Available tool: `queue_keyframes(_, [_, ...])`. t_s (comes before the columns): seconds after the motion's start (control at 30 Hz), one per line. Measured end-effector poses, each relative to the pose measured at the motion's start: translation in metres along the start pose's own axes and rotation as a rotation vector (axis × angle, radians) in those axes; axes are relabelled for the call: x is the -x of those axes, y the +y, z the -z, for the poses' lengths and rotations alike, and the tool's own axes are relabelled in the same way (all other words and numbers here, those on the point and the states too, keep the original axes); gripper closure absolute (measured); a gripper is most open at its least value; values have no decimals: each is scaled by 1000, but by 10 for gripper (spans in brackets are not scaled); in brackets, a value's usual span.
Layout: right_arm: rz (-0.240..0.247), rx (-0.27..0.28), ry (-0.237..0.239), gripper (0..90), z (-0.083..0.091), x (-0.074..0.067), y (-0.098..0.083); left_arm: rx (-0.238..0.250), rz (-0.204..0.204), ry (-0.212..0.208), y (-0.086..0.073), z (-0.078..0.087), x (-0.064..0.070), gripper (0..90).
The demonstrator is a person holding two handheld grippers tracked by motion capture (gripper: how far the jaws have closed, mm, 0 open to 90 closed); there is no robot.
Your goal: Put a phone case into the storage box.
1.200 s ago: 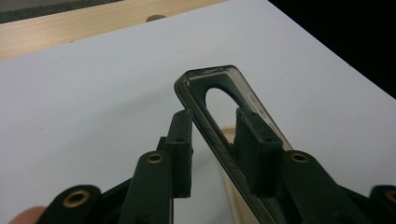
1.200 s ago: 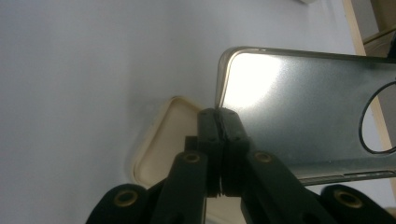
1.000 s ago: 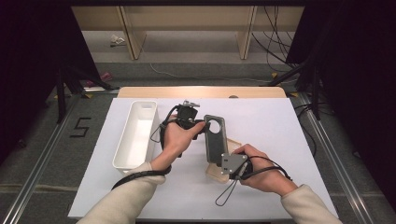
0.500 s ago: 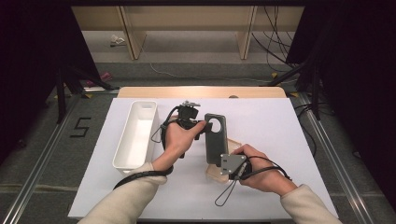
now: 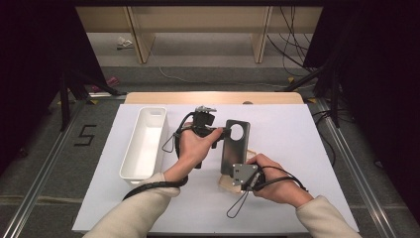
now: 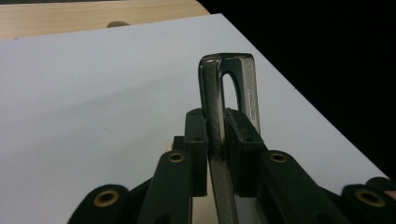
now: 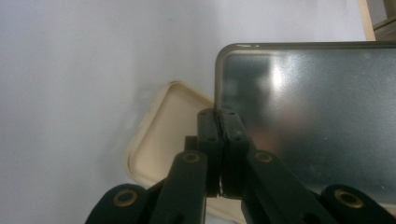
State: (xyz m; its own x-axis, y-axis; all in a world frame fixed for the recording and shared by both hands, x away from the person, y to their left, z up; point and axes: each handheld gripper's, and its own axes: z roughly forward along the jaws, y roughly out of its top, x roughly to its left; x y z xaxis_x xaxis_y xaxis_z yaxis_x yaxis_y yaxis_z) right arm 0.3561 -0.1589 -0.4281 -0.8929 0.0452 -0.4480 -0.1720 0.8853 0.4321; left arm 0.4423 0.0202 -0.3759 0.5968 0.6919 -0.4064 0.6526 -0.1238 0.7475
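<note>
Left gripper (image 5: 221, 131): one of two hand-held grippers, at the table's centre; its jaws have just been closing and now clamp the far end of a dark phone case (image 5: 235, 148), pads (image 6: 195, 135) pressed on both faces of the edge beside the camera cut-out.
Right gripper (image 5: 236, 169): near and right of centre, jaws clenched on the near corner of the same case, as the right gripper view shows.
Table (image 5: 297, 144): one, white-topped, with a strip of bare wood along its far edge.
Bin (image 5: 145, 143): one long white bin, left of the hands, lying lengthwise from near to far, well apart from the case.
Dark phone case (image 7: 308, 116): one, translucent grey, held between the two grippers at the middle of the table, round cut-out at its far end.
Cream case (image 7: 163, 135): one, pale, lying on the table under the near end of the dark one, hollow side up.
Hands: two, in pale sleeves, entering from the near edge.
</note>
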Motion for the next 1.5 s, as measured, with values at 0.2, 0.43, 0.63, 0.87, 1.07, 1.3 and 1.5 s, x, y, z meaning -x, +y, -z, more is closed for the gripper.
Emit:
queue_keyframes(0.2, [-51,4,-11,808,0,3,-2,26,-64,-2,2,3,5,818])
queue_keyframes(0.43, [-171,59,-30,606,8,10,-6,65,-127,20,1,6,-2,818])
queue_keyframes(0.63, [-320,141,-66,474,13,15,-12,105,-167,43,1,14,-7,818])
queue_keyframes(0.87, [-459,223,-91,338,17,21,-21,146,-198,62,3,26,-16,818])
queue_keyframes(1.07, [-568,281,-105,286,19,24,-29,178,-207,67,5,37,-24,818])
queue_keyframes(1.3, [-655,334,-120,249,21,27,-38,202,-211,72,4,45,-31,818])
queue_keyframes(1.5, [-712,364,-135,234,24,28,-48,226,-218,68,5,52,-36,817])
